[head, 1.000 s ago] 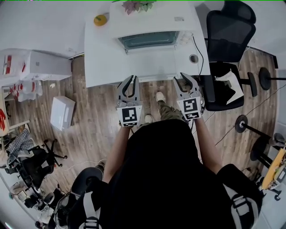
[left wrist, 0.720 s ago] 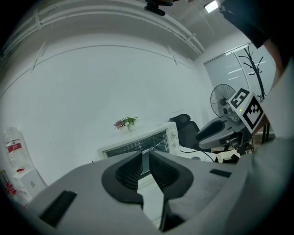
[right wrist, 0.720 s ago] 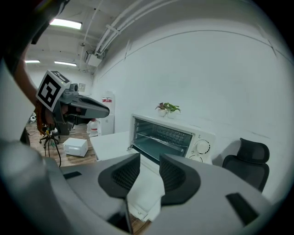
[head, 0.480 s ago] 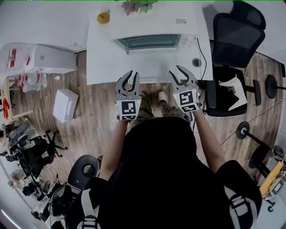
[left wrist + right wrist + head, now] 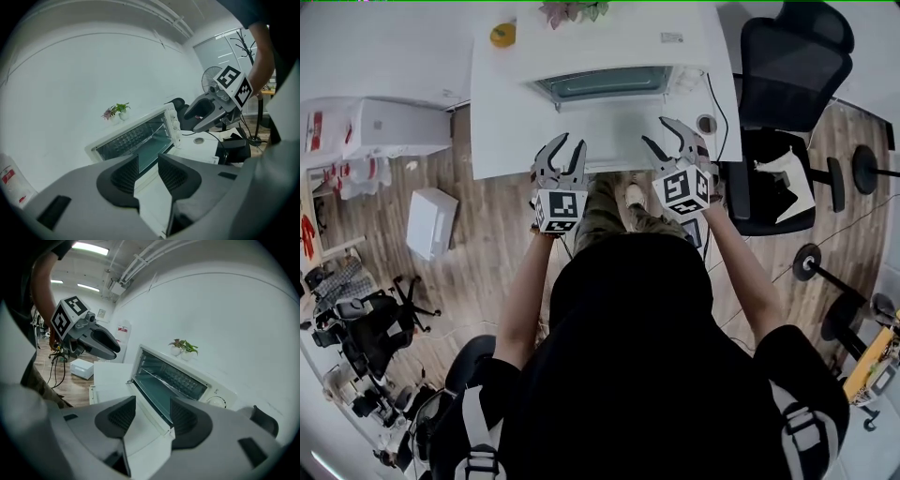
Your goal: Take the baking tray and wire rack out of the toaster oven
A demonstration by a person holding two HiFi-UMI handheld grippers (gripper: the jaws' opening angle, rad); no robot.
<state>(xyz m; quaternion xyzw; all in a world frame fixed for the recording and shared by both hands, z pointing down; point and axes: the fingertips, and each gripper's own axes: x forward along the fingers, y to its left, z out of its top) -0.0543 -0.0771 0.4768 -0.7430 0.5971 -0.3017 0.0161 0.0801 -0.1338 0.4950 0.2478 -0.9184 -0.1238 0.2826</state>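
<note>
White toaster oven [image 5: 609, 52] on bench [image 5: 502, 122], both tools short of it, nothing gripped.
Head view: left tool [image 5: 560, 150] and right tool [image 5: 661, 136] over the bench's near edge; door [image 5: 600, 84] looks dropped open, easy to clip. Left gripper view: jaws narrow, opening, empty; maybe too tight for a rack edge. Right gripper view: jaws wider, opening, empty; wire rack [image 5: 171, 373] inside, baking tray not discernible; a lopsided pull could jam it.

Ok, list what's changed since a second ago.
Both hands pushed forward: the left gripper and right gripper went from over the floor to over the front edge of the table, nearer the toaster oven. Both sets of tongs are opening with nothing between them; nothing was taken hold of or let go. The oven and the plant stayed put.
</note>
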